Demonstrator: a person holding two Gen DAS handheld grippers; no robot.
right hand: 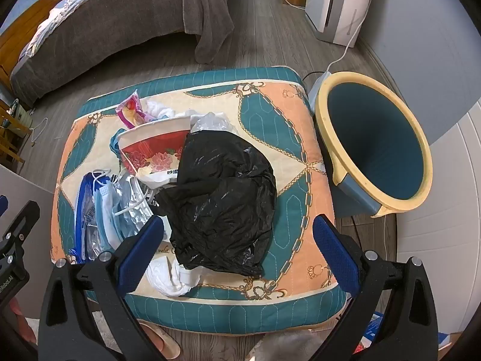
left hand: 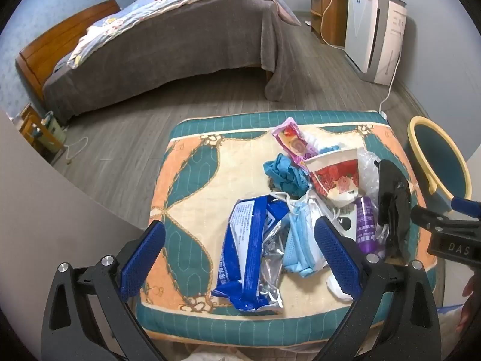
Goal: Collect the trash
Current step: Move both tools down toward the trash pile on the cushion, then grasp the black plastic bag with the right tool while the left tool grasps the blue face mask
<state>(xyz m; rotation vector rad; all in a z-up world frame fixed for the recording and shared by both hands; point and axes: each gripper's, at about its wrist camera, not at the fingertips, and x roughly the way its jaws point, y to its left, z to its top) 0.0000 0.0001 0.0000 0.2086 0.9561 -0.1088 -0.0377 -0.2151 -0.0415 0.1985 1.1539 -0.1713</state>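
A heap of trash lies on a patterned cushion (left hand: 186,186). In the left wrist view I see a blue wrapper (left hand: 249,249), blue face masks (left hand: 297,240), a red paper cup (left hand: 336,177), a pink packet (left hand: 293,141), a purple tube (left hand: 366,225) and a black plastic bag (left hand: 393,207). My left gripper (left hand: 240,258) is open, low over the wrapper and masks. In the right wrist view the black bag (right hand: 225,198) fills the cushion's (right hand: 285,126) middle, beside the cup (right hand: 153,150). My right gripper (right hand: 240,255) is open, just in front of the black bag.
A blue bin with a yellow rim (right hand: 375,144) stands on the floor right of the cushion, also in the left wrist view (left hand: 439,159). A bed (left hand: 156,45) lies behind, a white appliance (left hand: 372,36) with a cable at the back right. Grey wood floor surrounds the cushion.
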